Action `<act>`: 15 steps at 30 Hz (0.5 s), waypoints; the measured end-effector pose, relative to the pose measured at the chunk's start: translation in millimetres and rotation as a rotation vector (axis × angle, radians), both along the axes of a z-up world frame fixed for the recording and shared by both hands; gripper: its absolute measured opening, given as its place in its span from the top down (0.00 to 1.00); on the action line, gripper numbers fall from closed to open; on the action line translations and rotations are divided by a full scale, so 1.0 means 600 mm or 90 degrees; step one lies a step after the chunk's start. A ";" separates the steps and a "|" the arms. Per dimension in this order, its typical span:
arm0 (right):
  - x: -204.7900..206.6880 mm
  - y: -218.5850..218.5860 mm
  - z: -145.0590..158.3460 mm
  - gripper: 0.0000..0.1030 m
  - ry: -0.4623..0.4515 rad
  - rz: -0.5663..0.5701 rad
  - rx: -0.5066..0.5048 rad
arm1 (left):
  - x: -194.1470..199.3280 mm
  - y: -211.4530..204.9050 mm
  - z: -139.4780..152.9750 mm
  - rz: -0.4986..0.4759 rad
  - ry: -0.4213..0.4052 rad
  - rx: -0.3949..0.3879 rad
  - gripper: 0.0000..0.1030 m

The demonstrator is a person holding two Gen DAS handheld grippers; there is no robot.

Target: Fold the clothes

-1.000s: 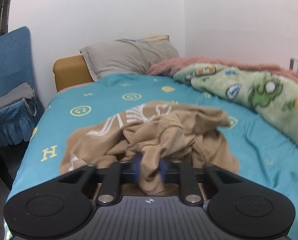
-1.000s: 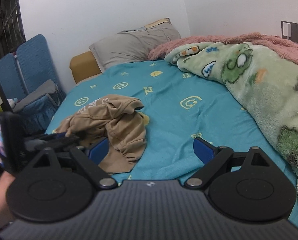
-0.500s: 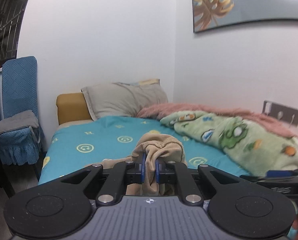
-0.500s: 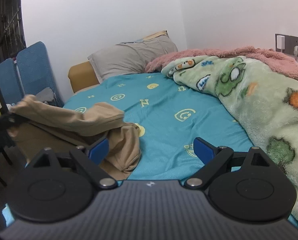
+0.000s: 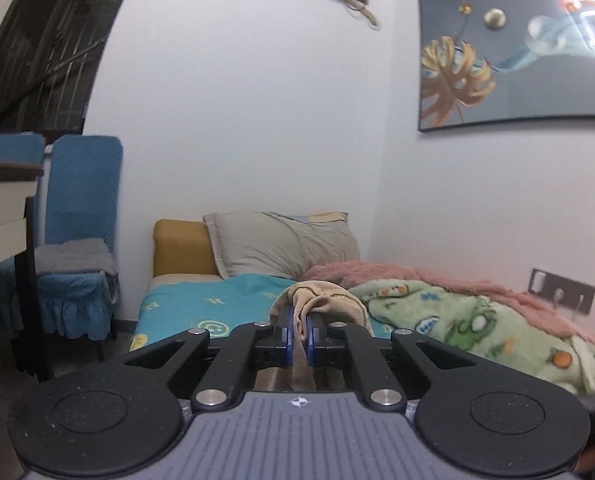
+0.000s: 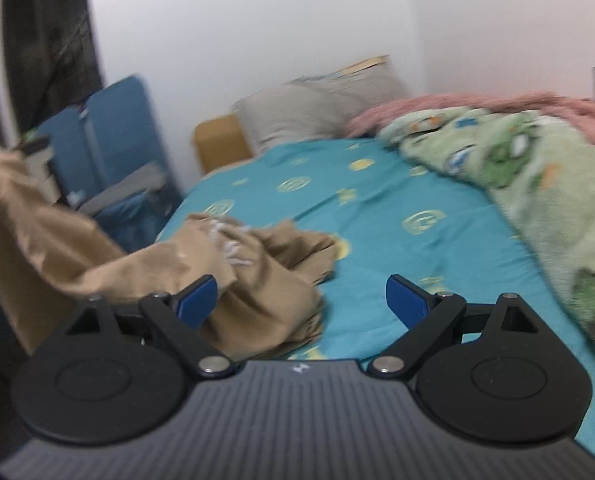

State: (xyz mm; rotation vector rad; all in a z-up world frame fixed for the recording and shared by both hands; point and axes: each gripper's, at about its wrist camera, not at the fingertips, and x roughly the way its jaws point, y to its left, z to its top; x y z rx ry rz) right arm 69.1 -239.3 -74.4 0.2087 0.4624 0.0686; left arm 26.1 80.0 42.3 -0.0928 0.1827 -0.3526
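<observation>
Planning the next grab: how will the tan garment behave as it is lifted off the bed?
Likely floppy: the tan garment sags from the left gripper pinch into a crumpled heap. Probably light, since one small pinch raises it. It may drag across the bed.

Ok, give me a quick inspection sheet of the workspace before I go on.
Surface: bed with teal smiley-print sheet.
Job's things: crumpled tan cotton garment, one end lifted off the bed, the rest lying on the sheet.
Clutter: green cartoon fleece blanket, pink fuzzy blanket, grey pillow.
Grippers: left gripper shut on the garment; right gripper open, empty.
Cables: one at the wall socket.
Surroundings: blue-covered chair, framed leaf picture.
</observation>
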 end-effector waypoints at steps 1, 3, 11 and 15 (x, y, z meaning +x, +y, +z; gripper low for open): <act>0.003 0.010 -0.004 0.10 0.009 0.016 -0.009 | 0.009 0.005 -0.001 0.007 0.005 0.001 0.94; 0.009 0.029 -0.013 0.10 0.027 0.038 -0.030 | 0.037 0.013 -0.010 0.032 0.017 0.021 0.93; 0.034 0.048 -0.039 0.10 0.088 0.052 -0.024 | 0.189 0.043 -0.124 0.145 0.202 0.186 0.82; 0.037 0.042 -0.044 0.10 0.098 0.035 -0.005 | 0.178 0.065 -0.124 0.185 0.225 0.204 0.47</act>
